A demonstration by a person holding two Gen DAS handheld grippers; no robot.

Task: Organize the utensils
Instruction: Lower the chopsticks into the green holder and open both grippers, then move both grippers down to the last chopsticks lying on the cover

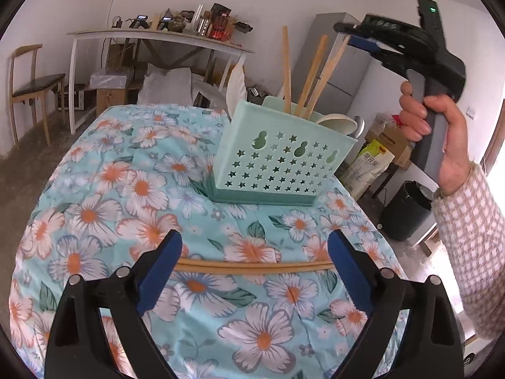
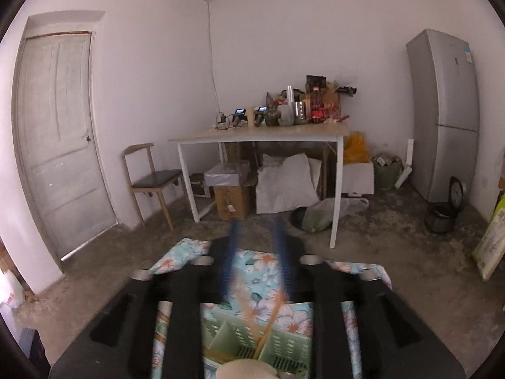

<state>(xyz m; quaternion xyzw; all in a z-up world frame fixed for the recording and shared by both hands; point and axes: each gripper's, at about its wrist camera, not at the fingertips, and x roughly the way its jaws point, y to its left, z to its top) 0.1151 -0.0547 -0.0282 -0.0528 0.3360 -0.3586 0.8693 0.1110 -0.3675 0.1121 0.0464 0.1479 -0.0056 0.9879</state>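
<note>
A mint utensil holder [image 1: 277, 164] with star-shaped holes stands on the floral tablecloth [image 1: 142, 189]. Several wooden chopsticks [image 1: 309, 75] and a pale spoon [image 1: 336, 120] stick out of it. A pair of chopsticks [image 1: 252, 267] lies flat on the cloth, crosswise between the blue pads [image 1: 161, 271] of my left gripper [image 1: 254, 268], which is wide open and not touching them. My right gripper [image 1: 347, 34], held by a hand [image 1: 442, 132], hovers over the holder by the chopstick tops. In the right wrist view its jaws [image 2: 257, 252] stand apart and blurred above the holder [image 2: 240, 338], with nothing gripped.
The cloth-covered table ends just past the holder. Beyond it are a white table [image 2: 258, 135] with clutter on top and boxes and sacks beneath, a wooden chair [image 2: 151, 180], a grey fridge [image 2: 448, 110], a black bin [image 1: 405, 211] and a door [image 2: 60, 139].
</note>
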